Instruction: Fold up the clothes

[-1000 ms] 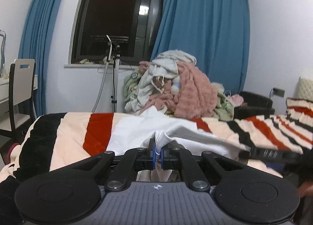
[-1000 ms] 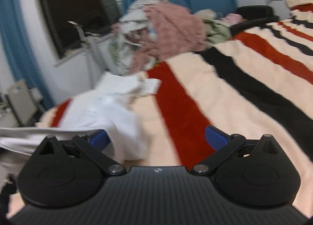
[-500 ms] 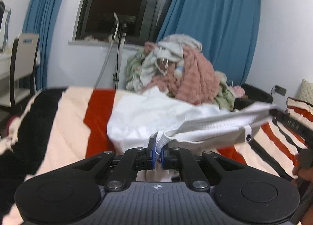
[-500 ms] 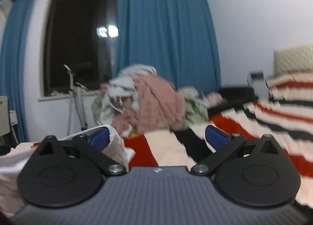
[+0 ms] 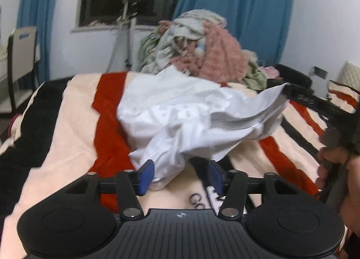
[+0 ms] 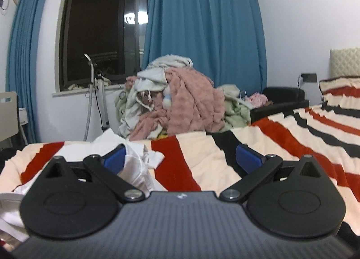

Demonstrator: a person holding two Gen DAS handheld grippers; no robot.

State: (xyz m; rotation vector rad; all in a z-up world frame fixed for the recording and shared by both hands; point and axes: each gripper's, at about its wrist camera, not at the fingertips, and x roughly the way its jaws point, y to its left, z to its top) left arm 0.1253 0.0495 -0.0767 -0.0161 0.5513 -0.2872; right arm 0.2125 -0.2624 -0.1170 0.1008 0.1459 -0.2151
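A crumpled white garment [image 5: 191, 119] lies on the striped bed blanket [image 5: 67, 128]. My left gripper [image 5: 181, 175] points down at its near edge. Its jaws are opening: a fold of the white cloth sits between the blue pads [image 5: 146, 177], loose and not pinched. The garment's far corner reaches a black finger [image 5: 301, 97] of the other gripper at the right, held by a person's hand [image 5: 333, 162]. In the right wrist view my right gripper [image 6: 181, 160] stands wide open over the blanket [image 6: 270, 146], with the white garment [image 6: 139, 169] bunched against its left finger.
A tall pile of pink, white and green clothes [image 6: 180, 101] sits beyond the bed's far edge. A metal stand [image 5: 126, 34] and a chair [image 5: 20, 56] are at the left by the window. A black armchair [image 6: 283, 99] stands at the right.
The left jaws went from shut on the white cloth's edge to open, and the lifted, stretched garment has dropped onto the bed. The left gripper tipped down. The right view swung up to level.
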